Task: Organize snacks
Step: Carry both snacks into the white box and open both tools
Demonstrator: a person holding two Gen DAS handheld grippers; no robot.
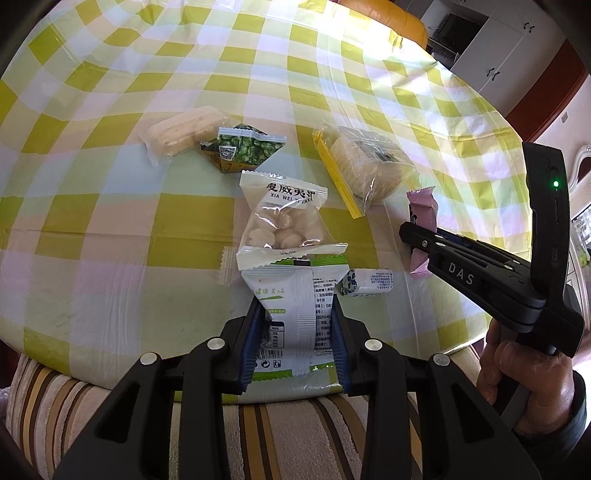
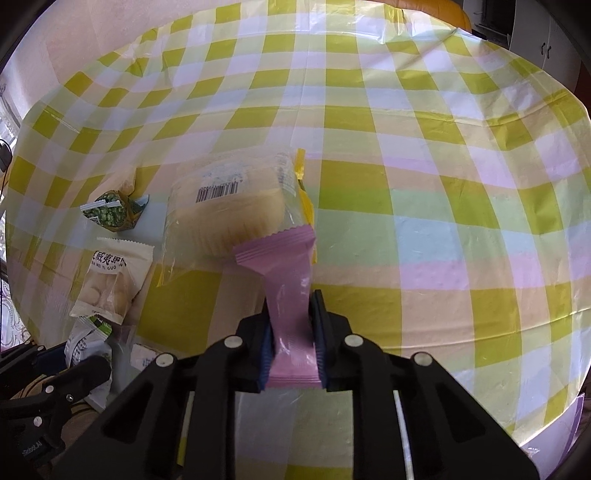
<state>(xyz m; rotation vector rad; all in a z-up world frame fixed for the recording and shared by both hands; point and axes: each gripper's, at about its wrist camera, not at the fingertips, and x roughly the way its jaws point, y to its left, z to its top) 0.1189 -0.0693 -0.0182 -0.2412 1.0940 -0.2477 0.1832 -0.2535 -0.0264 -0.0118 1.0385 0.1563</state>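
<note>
My left gripper (image 1: 295,314) is shut on a white and green snack packet (image 1: 295,317), held near the table's front edge. My right gripper (image 2: 291,314) is shut on a pink snack packet (image 2: 288,291), which also shows in the left wrist view (image 1: 423,214). On the checked tablecloth (image 1: 147,229) lie a clear macadamia bag (image 1: 284,218), a green pea packet (image 1: 240,147), a pale biscuit pack (image 1: 181,129), a clear bag with a yellow strip holding a cake (image 1: 365,162) and a small white and blue candy (image 1: 369,282).
The round table's front edge meets a striped cushion (image 1: 44,398). An orange seat (image 1: 388,18) and white cabinets (image 1: 498,48) stand beyond the far side. In the right wrist view the cake bag (image 2: 225,206) lies just behind the pink packet.
</note>
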